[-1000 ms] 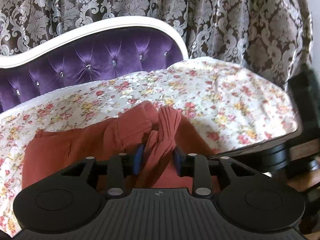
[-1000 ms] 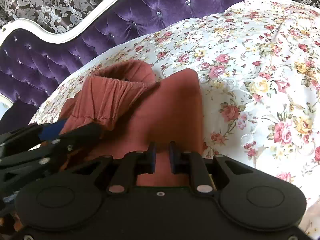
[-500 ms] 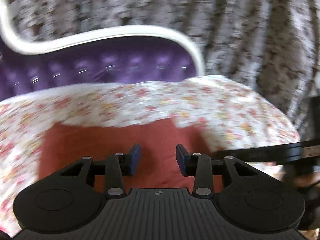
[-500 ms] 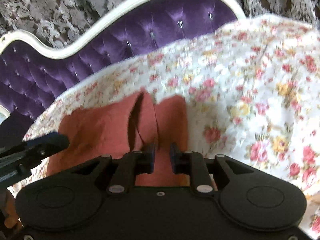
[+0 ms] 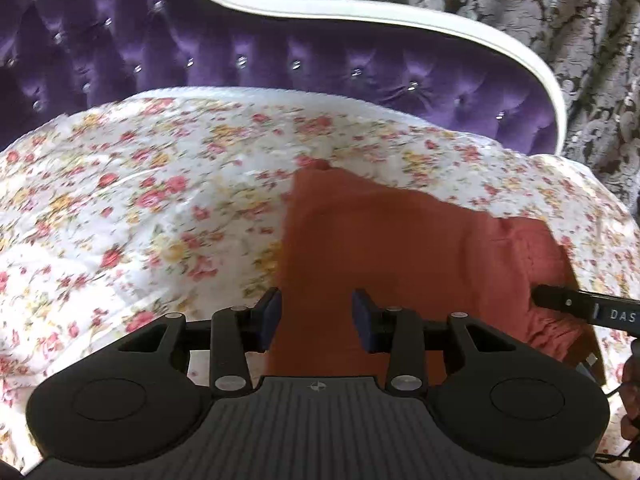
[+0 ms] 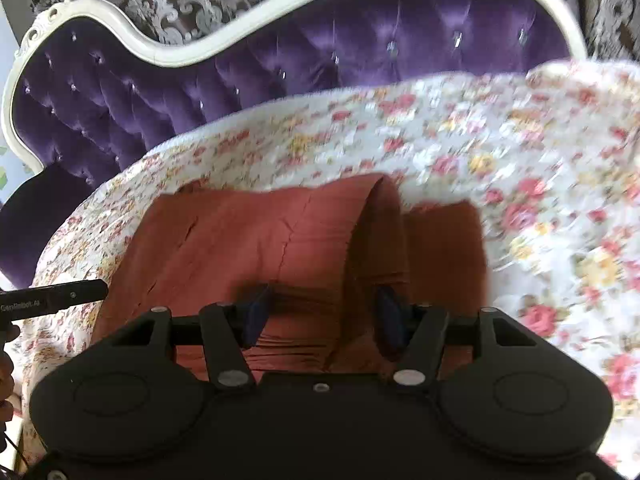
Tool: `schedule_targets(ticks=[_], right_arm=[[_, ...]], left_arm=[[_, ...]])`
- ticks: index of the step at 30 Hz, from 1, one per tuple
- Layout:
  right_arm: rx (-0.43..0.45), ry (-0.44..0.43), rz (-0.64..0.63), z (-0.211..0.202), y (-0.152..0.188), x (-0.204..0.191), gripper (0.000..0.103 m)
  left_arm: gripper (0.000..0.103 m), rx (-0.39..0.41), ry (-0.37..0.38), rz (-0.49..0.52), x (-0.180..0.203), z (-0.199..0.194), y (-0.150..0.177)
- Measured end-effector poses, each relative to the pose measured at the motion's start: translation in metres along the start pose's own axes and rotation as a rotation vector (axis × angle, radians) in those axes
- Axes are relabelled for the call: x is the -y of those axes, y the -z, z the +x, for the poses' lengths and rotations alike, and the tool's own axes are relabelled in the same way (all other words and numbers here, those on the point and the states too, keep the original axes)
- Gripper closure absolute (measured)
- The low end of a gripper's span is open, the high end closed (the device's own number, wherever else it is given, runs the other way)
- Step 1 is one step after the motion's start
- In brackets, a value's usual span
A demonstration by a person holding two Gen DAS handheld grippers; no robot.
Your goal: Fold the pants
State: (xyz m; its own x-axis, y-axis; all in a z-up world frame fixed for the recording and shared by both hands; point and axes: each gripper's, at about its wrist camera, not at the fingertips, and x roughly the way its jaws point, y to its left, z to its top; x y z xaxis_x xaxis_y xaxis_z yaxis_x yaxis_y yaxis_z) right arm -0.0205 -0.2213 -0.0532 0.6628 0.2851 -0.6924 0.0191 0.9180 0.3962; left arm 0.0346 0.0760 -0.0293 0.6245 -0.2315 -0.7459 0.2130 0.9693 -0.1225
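Rust-red pants (image 5: 400, 248) lie folded on floral bedspread (image 5: 140, 200), near edge of bed, purple tufted headboard (image 5: 280, 60) at far side. L gripper (image 5: 316, 316) over near-left corner of pants, jaws partway apart, nothing pinched; cloth lies flat below. R gripper (image 6: 322, 312) over pants' gathered waistband end (image 6: 304, 320), jaws opening, wide; fabric fold between blue pads but pads not pressing it. Patterned curtain (image 5: 580, 20) behind the headboard.
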Motion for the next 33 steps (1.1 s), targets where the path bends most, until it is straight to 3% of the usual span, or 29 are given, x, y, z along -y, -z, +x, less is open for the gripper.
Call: schedule_targets(ticks=[1, 3, 4, 5, 8, 11, 16, 19, 22, 24, 25, 26, 33], right_arm=[[-0.010, -0.020, 0.021, 0.003, 0.000, 0.003, 0.039], [-0.020, -0.020, 0.032, 0.002, 0.000, 0.004, 0.049], [-0.019, -0.003, 0.012, -0.001, 0.000, 0.001, 0.077], [-0.015, 0.018, -0.009, -0.006, -0.002, -0.002, 0.087], [0.049, 0.014, -0.046, -0.037, -0.001, -0.011, 0.094], [0.105, 0.080, -0.066, -0.066, 0.005, -0.015, 0.095], [-0.027, 0.125, -0.007, -0.043, 0.027, 0.001, 0.094], [-0.013, 0.133, -0.029, -0.046, 0.025, -0.003, 0.093], [0.034, 0.107, -0.036, -0.052, 0.021, -0.002, 0.082], [0.060, 0.112, -0.019, -0.050, 0.018, 0.004, 0.051], [0.072, 0.116, 0.000, -0.049, 0.017, 0.008, 0.029], [0.085, 0.114, 0.016, -0.047, 0.016, 0.010, 0.024], [0.045, 0.032, 0.104, -0.033, 0.014, 0.022, 0.026]], left_arm=[[0.066, -0.003, -0.002, -0.005, -0.003, 0.001, 0.001], [0.066, -0.010, 0.001, -0.012, -0.007, 0.003, 0.002], [0.066, -0.013, 0.000, -0.012, -0.008, 0.004, 0.002], [0.066, -0.015, -0.001, -0.009, -0.008, 0.005, 0.002], [0.066, -0.014, 0.004, 0.000, -0.007, 0.007, 0.000], [0.066, -0.008, 0.004, 0.014, -0.003, 0.008, -0.001], [0.066, -0.032, 0.006, 0.059, 0.006, 0.020, 0.001], [0.066, -0.042, -0.011, 0.100, 0.010, 0.026, 0.006], [0.066, -0.053, -0.003, 0.112, 0.010, 0.030, 0.009], [0.066, -0.053, 0.001, 0.109, 0.009, 0.030, 0.010], [0.066, -0.053, 0.002, 0.108, 0.009, 0.029, 0.010], [0.065, -0.054, 0.004, 0.108, 0.009, 0.029, 0.010], [0.065, -0.056, 0.003, 0.109, 0.009, 0.029, 0.010]])
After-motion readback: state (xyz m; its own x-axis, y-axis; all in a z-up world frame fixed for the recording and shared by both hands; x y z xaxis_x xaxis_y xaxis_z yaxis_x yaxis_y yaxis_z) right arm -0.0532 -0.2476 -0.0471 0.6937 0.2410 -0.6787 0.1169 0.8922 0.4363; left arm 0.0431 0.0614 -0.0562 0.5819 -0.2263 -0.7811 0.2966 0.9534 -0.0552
